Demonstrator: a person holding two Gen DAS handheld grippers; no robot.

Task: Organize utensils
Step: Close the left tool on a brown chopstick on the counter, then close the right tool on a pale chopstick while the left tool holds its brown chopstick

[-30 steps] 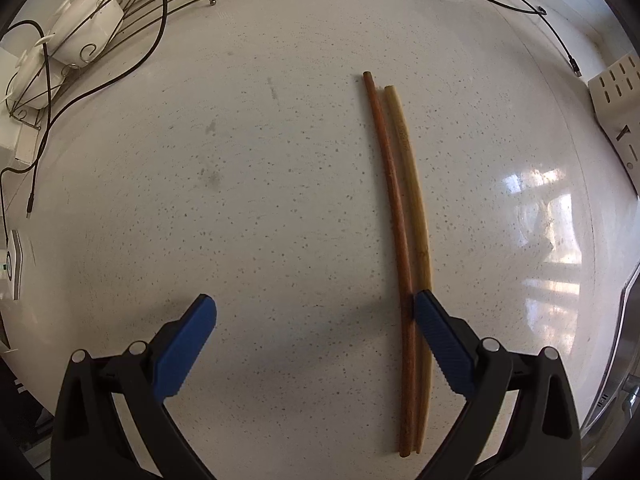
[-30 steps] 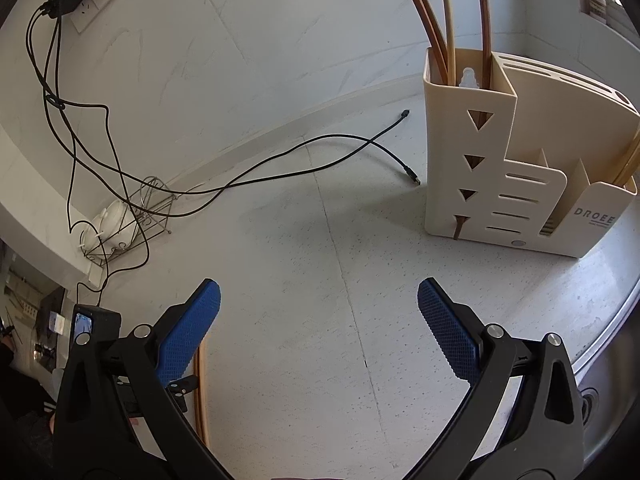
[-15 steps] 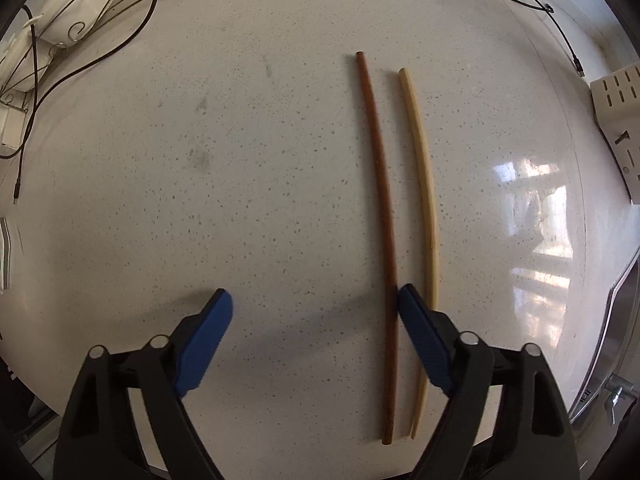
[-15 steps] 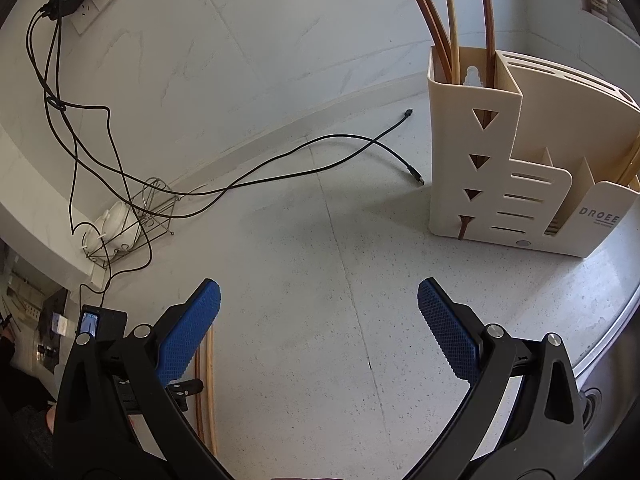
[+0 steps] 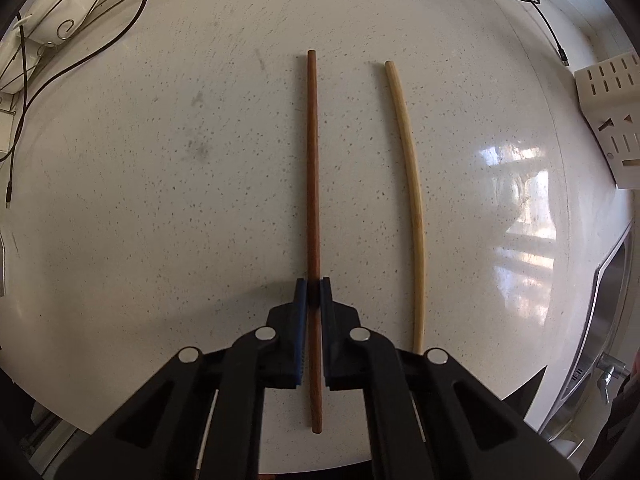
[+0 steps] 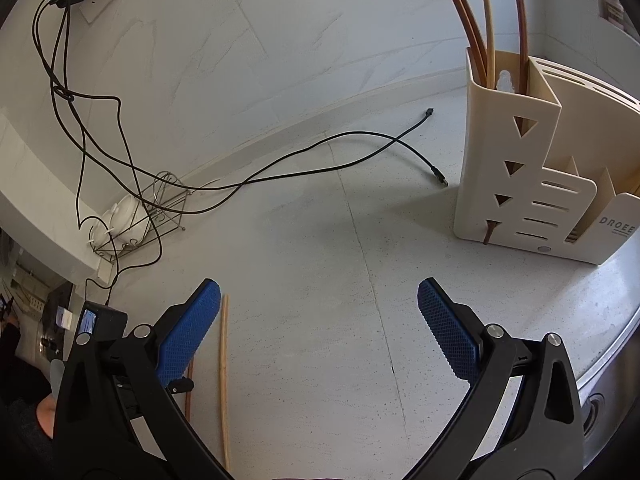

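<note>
The cream utensil holder (image 6: 616, 220) reads "DROEE".

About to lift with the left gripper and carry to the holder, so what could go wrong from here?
1. The left gripper is shut on the dark chopstick near one end, so the long free part may swing or slip on the lift.
2. The holder slot already has several sticks leaning in it; they could block entry.
3. The light chopstick lies close beside and could get knocked.

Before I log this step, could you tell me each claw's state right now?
Left claw: closed on the dark brown chopstick.
Right claw: open, holding nothing.
</note>
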